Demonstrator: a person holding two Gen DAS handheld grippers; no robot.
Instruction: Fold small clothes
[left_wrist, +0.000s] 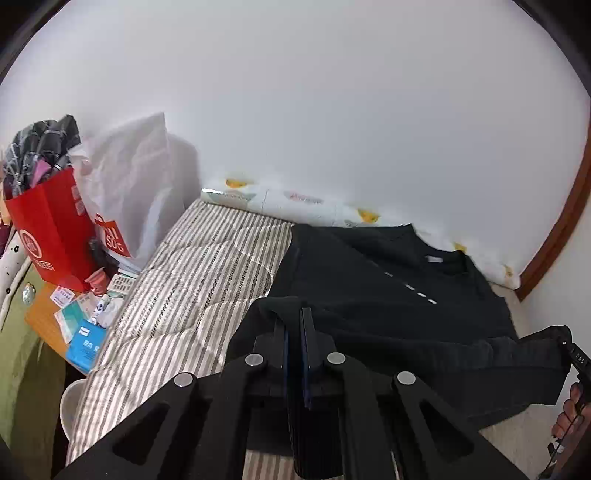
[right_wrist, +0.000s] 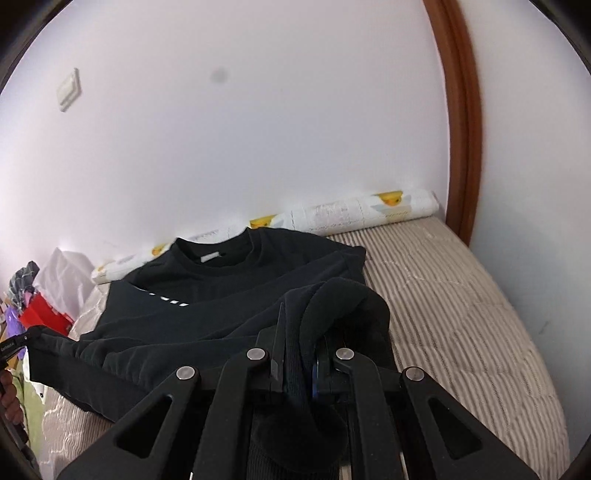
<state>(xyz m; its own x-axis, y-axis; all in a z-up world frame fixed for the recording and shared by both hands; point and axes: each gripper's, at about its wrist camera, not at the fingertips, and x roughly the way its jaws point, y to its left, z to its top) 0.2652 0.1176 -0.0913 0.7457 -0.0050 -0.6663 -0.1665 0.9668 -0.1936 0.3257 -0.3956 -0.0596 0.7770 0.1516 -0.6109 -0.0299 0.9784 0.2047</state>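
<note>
On striped bed (left_wrist: 192, 266): black sweatshirt (left_wrist: 369, 288), hem raised, collar flat.

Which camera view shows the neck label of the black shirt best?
The right wrist view: the white neck label faces the camera inside the open collar of the black shirt. In the left wrist view it is smaller and seen obliquely.

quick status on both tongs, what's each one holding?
Left tongs: closed on the black shirt, at its hem.
Right tongs: closed on the same shirt, on a bunched fold.
</note>
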